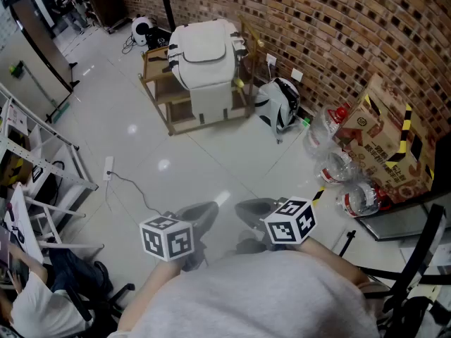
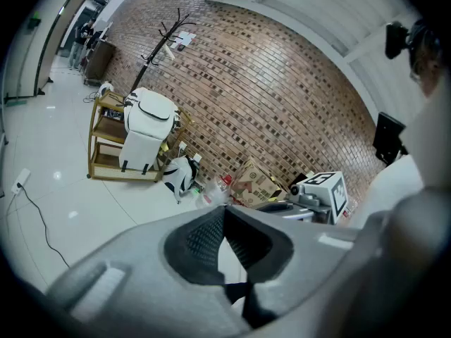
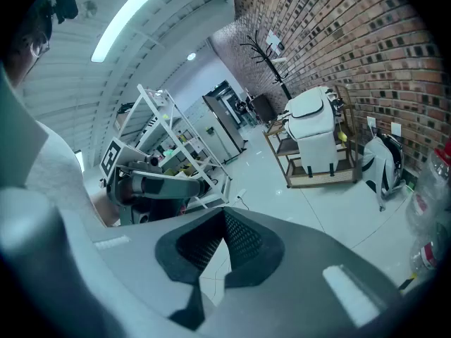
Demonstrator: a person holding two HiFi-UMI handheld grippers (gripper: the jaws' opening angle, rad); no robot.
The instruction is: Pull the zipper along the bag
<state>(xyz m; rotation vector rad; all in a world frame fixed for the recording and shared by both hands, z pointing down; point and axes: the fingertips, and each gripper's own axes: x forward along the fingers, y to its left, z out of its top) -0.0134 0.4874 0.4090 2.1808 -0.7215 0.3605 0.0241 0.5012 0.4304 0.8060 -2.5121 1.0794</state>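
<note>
1. The floor (image 1: 141,139) lies wide between the person and the bag. The step in hand looks like the approach, so walk toward twelve o'clock first, because nothing can be reached from here.
2. The wooden rack (image 1: 165,104) stands at twelve o'clock in the head view, near the brick wall (image 1: 338,27). Stop close enough that both tools can work without stretching.
3. The white bag (image 1: 206,62) sits on that rack, well apart from both tools. A smaller bag (image 1: 278,104) lies on the floor at its four o'clock. I cannot tell which one is meant, though the white one seems likelier.
4. The left gripper (image 2: 224,210) and the right gripper (image 3: 225,213) each have their jaws pressed together, pinching nothing. Spread them on arrival, one to steady the fabric and one for the pull tab.
5. The zipper is too small to make out from here, so find its tab up close before closing on anything.
</note>
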